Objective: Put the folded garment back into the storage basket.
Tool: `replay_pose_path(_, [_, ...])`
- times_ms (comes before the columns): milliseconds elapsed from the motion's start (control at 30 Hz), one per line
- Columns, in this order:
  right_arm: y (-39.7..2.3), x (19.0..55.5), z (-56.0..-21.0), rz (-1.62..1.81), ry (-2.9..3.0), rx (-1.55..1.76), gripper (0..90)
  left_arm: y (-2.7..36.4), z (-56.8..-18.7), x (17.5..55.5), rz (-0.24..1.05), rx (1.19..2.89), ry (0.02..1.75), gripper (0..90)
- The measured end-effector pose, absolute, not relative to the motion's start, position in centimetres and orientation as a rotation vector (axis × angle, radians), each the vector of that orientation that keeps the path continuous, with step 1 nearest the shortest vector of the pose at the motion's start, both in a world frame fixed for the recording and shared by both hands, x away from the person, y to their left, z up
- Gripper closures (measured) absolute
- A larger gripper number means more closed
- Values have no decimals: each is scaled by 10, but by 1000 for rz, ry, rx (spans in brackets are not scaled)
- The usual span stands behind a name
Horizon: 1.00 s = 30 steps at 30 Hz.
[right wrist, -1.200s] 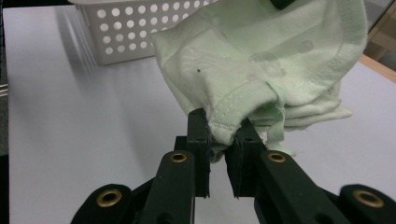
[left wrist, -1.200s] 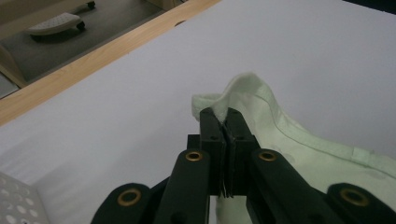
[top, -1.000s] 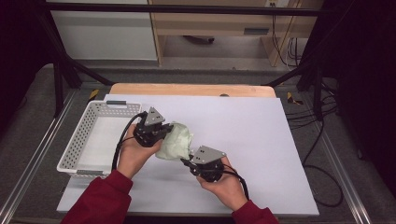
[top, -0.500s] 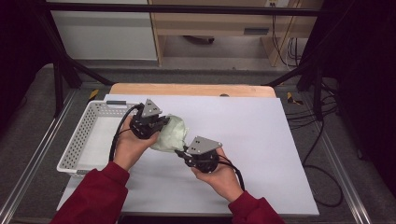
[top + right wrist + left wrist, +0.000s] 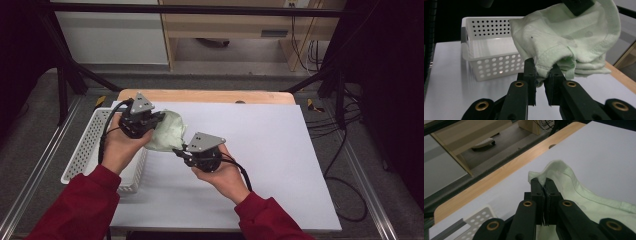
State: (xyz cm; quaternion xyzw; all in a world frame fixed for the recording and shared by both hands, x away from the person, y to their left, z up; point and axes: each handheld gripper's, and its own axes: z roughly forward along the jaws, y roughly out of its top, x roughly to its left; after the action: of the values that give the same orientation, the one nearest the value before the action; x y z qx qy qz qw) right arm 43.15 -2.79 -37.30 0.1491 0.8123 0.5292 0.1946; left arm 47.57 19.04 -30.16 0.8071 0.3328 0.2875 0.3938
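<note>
1. My left gripper (image 5: 159,118) was clamped tight on a hemmed edge of the pale green garment (image 5: 167,131); in the left gripper view the jaws met on the cloth (image 5: 564,182), which spread away toward four o'clock.
2. My right gripper (image 5: 179,151) had its jaws narrowed on a bunched, stitched fold of the same garment (image 5: 564,42), which rose from the tips toward one o'clock in the right gripper view.
3. From above, the garment hung between both tools, off the white table (image 5: 280,150), with the left gripper at its ten o'clock and the right at its five o'clock.
4. The white basket (image 5: 87,150) sat at the garment's eight o'clock, near it.
</note>
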Motion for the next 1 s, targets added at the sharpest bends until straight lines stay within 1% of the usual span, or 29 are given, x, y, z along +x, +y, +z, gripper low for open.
replay_pose_path(333, [7, 452, -362, 1511, 2274, 392, 810, 222, -291, 480, 768, 2024, 893, 879])
replay_pose_path(667, [34, 464, -354, 1497, 2278, 322, 810, 248, -286, 484, 801, 1994, 929, 879])
replay_pose_path(767, [41, 468, -352, 1505, 2277, 321, 811, 256, -284, 487, 769, 1968, 946, 878])
replay_pose_path(1000, [58, 476, -351, 1502, 2274, 320, 811, 270, -281, 493, 787, 1981, 986, 878])
